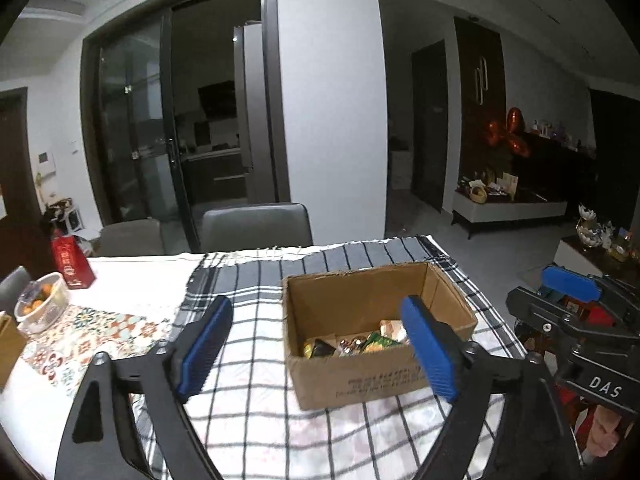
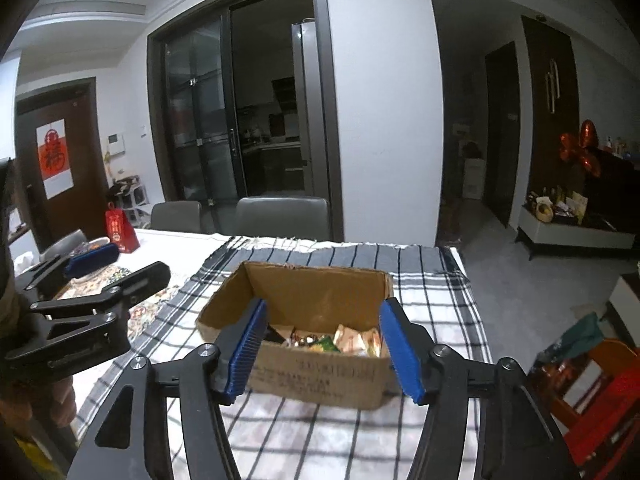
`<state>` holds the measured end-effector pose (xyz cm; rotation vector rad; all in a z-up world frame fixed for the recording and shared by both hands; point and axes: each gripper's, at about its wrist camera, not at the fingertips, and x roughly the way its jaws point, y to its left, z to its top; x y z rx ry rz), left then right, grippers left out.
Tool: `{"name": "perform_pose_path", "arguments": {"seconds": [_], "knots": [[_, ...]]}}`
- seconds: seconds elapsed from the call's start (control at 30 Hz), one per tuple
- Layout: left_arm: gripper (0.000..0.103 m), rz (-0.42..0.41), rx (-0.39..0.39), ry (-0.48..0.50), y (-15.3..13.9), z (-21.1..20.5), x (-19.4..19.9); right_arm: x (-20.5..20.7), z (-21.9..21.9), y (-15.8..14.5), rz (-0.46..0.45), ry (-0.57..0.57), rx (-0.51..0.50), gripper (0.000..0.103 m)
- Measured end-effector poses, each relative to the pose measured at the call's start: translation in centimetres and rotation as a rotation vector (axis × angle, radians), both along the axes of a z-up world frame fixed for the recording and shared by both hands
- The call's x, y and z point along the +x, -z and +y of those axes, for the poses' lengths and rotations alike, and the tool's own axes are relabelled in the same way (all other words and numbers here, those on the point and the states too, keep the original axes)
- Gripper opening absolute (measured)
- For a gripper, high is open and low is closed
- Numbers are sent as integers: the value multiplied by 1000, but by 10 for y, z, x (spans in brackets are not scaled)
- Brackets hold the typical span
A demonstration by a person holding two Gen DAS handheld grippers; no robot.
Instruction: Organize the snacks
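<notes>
One open cardboard box [image 2: 304, 376] sits on the checked cloth [image 2: 436, 304] covering the right half of my desk [image 1: 132, 280], its near wall printed with dark text, and inside lies a jumble of snack packets [image 2: 352, 340] in gold, green and dark wrappers, too mixed for me to count. I hold two tools above the desk's near edge: my left tool [image 1: 316, 348] spread wide and empty, its blue pads [image 1: 202, 350] framing the box's left side, and my right tool [image 2: 322, 354] likewise wide and empty, its pads straddling the box front. Two grey chairs [image 2: 282, 216] stand behind the desk. To the left, on a patterned mat [image 1: 80, 344], rests one clear bowl [image 1: 42, 304] of orange fruit, with one red gift bag [image 1: 72, 262] just beyond it. Nothing lies between either tool and the box.
</notes>
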<state>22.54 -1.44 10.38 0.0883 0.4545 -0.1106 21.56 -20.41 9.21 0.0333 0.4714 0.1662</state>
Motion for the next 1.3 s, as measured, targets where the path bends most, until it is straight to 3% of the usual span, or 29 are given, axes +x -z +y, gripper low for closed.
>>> {"name": "perform_pose_path", "arguments": {"seconds": [0.4, 0.7, 1.3], "knots": [[102, -47, 12, -42, -7, 6, -84, -81, 1, -17, -29, 67, -26, 83], [103, -61, 1, -67, -6, 17, -127, -119, 7, -18, -39, 62, -27, 84], [103, -72, 15, -84, -5, 21, -165, -153, 9, -21, -67, 68, -22, 84]]}}
